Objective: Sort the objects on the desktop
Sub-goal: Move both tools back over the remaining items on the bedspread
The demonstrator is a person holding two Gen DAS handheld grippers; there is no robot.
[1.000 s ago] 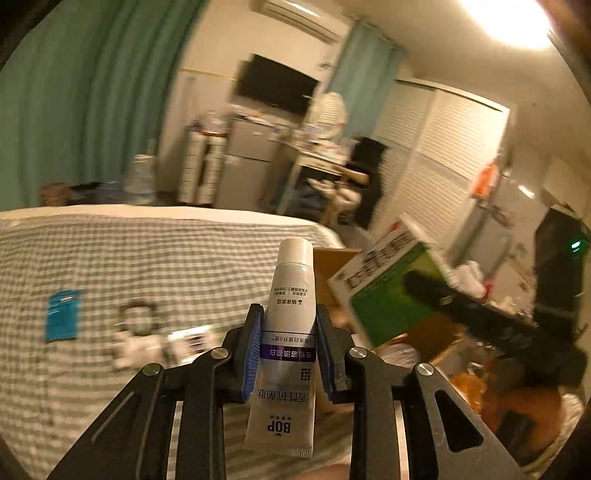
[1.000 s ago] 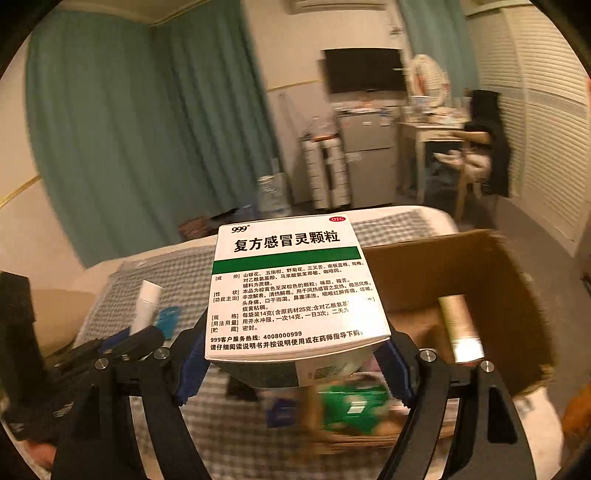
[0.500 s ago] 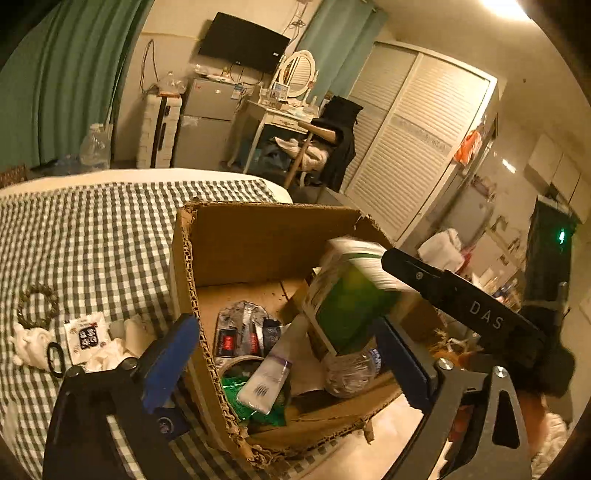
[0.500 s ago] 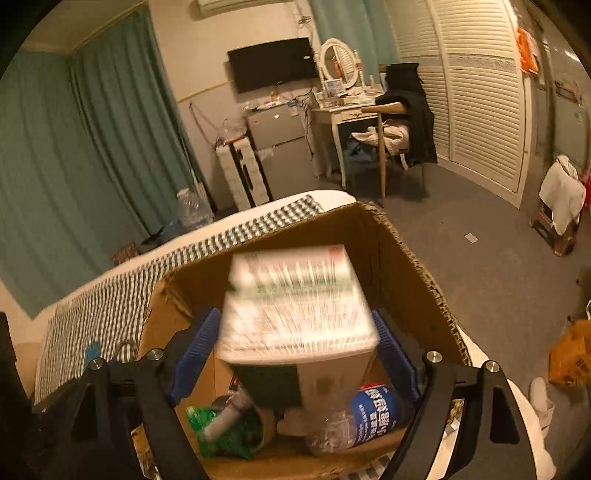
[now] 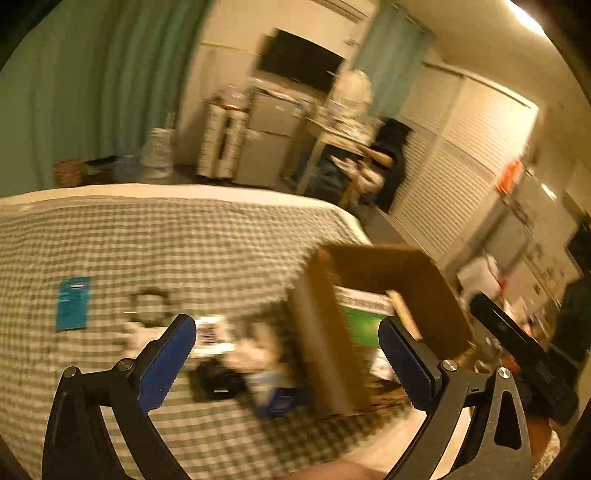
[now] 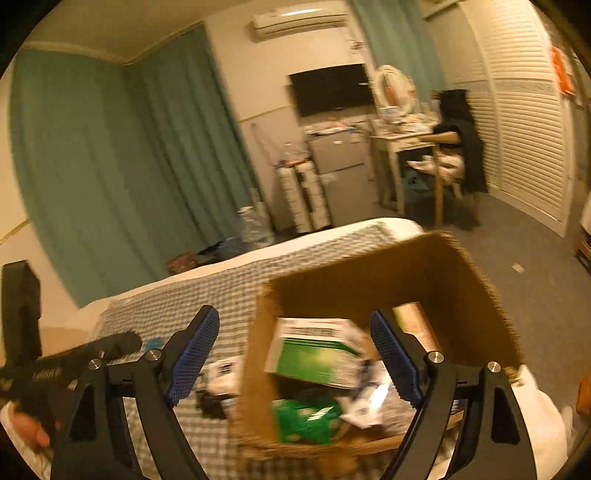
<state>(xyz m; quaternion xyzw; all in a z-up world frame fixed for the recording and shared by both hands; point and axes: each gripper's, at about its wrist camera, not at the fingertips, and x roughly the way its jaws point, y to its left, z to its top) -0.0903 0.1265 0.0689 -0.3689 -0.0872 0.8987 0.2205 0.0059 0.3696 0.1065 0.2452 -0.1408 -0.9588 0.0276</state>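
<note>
Cardboard box (image 5: 321, 354) wall hides most contents; blurred.

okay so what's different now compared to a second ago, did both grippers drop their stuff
Yes. The left gripper has just opened and let go of its white tube; it is now empty. The right gripper released the green and white medicine box, which now lies in the cardboard box. The teal packet stayed on the checked cloth.

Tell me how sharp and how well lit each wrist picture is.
Left wrist: dim warm orange light, heavy motion blur over the checked cloth and cardboard box, ceiling lamp glare top right, fisheye-bent walls. Right wrist: same orange cast, milder blur; the green and white carton in the box is readable as a shape, its print is not.
</note>
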